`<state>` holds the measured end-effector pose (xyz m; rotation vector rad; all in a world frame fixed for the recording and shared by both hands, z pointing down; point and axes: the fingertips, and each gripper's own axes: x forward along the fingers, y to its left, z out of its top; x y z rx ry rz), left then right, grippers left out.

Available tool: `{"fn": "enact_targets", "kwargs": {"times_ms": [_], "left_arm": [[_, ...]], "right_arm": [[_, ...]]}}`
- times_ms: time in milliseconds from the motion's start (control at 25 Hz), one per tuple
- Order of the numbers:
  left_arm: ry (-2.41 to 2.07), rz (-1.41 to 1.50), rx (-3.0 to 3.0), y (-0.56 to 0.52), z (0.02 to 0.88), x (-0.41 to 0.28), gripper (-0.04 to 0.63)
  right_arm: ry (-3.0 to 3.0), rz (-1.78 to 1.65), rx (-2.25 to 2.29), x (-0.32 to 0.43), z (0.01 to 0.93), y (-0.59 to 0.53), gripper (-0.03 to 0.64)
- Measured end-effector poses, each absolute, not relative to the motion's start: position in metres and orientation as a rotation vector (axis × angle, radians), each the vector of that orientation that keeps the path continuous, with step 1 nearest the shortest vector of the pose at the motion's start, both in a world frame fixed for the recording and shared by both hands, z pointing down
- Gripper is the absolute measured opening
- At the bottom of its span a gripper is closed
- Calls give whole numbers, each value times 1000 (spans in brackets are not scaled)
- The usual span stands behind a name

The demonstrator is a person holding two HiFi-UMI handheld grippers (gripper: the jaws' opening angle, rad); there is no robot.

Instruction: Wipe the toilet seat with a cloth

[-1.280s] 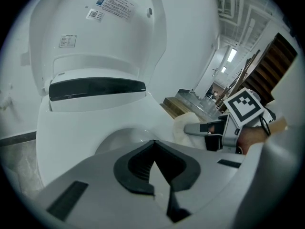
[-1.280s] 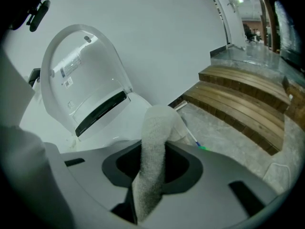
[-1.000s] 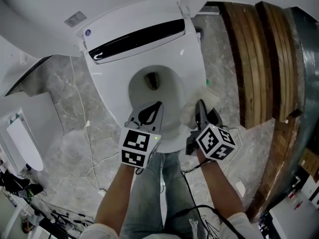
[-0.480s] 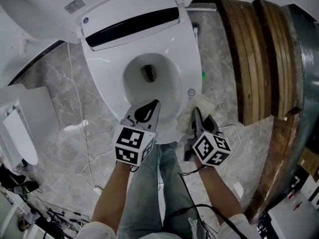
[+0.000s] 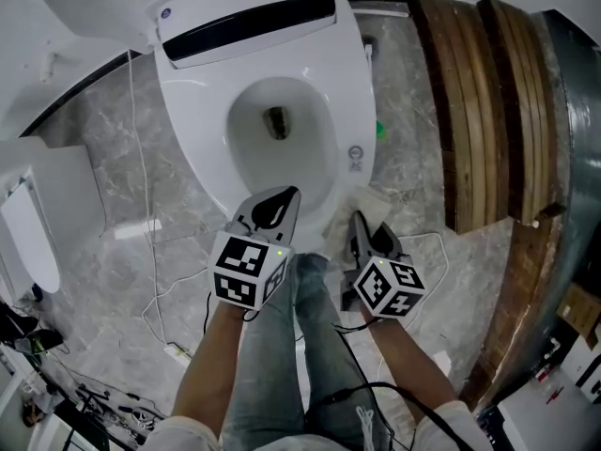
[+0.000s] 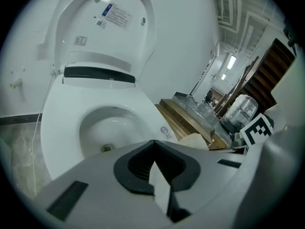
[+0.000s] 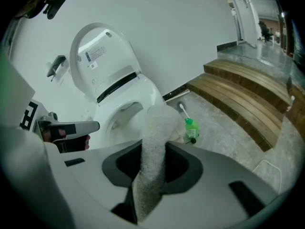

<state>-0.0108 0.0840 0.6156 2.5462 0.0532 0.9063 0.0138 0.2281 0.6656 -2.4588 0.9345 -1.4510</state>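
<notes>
The soft off-white terry cloth (image 7: 159,120), judged light and limp, is clamped by a bunched fold in the right claw (image 7: 153,154), its free end ahead; the left claw (image 6: 153,156) is closed and empty.

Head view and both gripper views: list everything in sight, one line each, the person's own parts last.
toilet seat: one, white, upper centre
lid: one, white, raised behind the seat
cloth: one, off-white, by the seat's front right edge, in the right gripper
green bottle: one, small, on the floor right of the seat
wooden steps: brown, right side
floor: grey marbled stone
legs: two, blue-grey jeans, bottom centre
left gripper: one, light grey, shut with nothing in it, over the seat's front
right gripper: one, light grey, shut on the cloth
</notes>
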Motion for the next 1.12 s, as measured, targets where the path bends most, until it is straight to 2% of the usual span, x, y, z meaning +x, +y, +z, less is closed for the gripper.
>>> {"fn": "enact_targets", "kwargs": {"times_ms": [600,1120], "left_arm": [[-59,863,2515,85,618,-46,11],[-281,822,2473,43,610,-102,11]], "right_arm": [[1235,-1511,-2440,-38,672,219,100],[1428,-1591,-2343,-85,674,172,100]]}}
